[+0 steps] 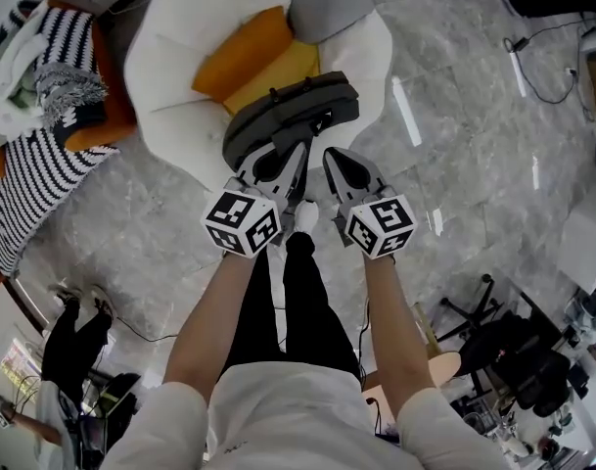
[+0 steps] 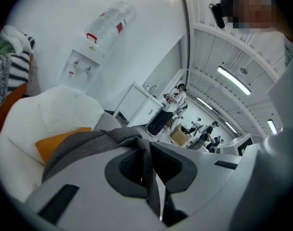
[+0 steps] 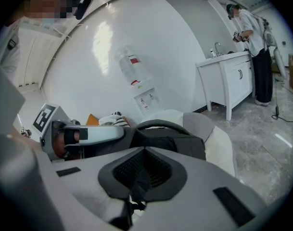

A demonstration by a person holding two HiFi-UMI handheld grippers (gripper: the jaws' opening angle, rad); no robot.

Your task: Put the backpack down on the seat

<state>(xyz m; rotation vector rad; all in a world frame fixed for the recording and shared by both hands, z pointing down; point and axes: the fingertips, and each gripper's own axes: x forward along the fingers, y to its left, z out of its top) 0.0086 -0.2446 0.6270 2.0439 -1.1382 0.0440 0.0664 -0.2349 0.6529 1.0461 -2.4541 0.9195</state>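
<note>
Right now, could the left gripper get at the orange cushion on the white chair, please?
Probably not: the left gripper is shut on a backpack strap, and the backpack hangs between it and the cushion.

Dark grey fabric backpack (image 1: 293, 116) over the front of a white, round, thickly padded seat (image 1: 170, 62).

Slung broadside across the seat's front rim, just before the orange cushion (image 1: 244, 52) in the hollow; contact with the padding not discernible. Hung by two grey webbing straps: left strap (image 2: 148, 177) pinched between the closed jaws of the left hand-held gripper (image 1: 278, 160), right strap (image 3: 139, 186) likewise in the right hand-held gripper (image 1: 342, 164). Arched carry handle (image 3: 156, 124) standing clear of the body.
</note>
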